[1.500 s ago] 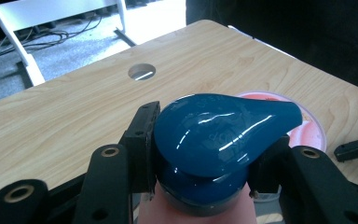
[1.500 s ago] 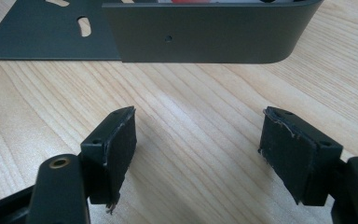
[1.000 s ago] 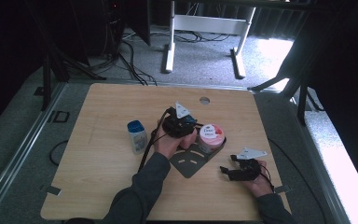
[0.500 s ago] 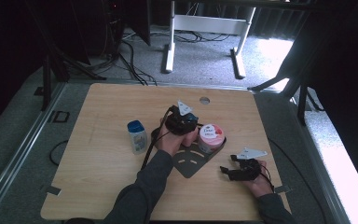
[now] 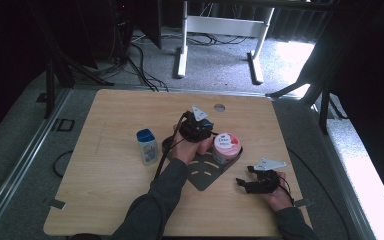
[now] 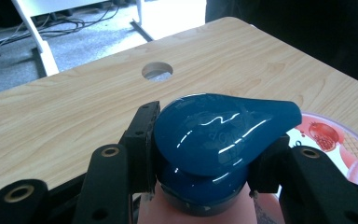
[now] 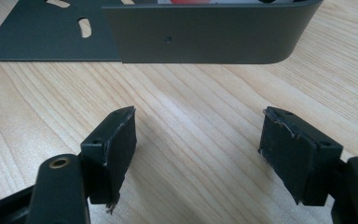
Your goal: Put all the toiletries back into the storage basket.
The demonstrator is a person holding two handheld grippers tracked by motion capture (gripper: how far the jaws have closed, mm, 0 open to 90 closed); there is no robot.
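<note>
Left gripper [image 6: 200, 163], glossy blue cap [image 6: 223, 135] unmoved

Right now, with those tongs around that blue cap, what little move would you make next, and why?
Probably lower it straight down. The left tongs are clamped on the blue cap of a bottle held beside the Dove jar in the dark metal tray. The right tongs rest open on the table.

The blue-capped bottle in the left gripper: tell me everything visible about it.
The bottle has a glossy blue teardrop-shaped cap over a darker blue collar and a pale pinkish body below. It looks like plastic. It stands upright, clamped at the collar between the left gripper jaws, beside the pink-lidded tub in the dark metal holder on the table.
</note>
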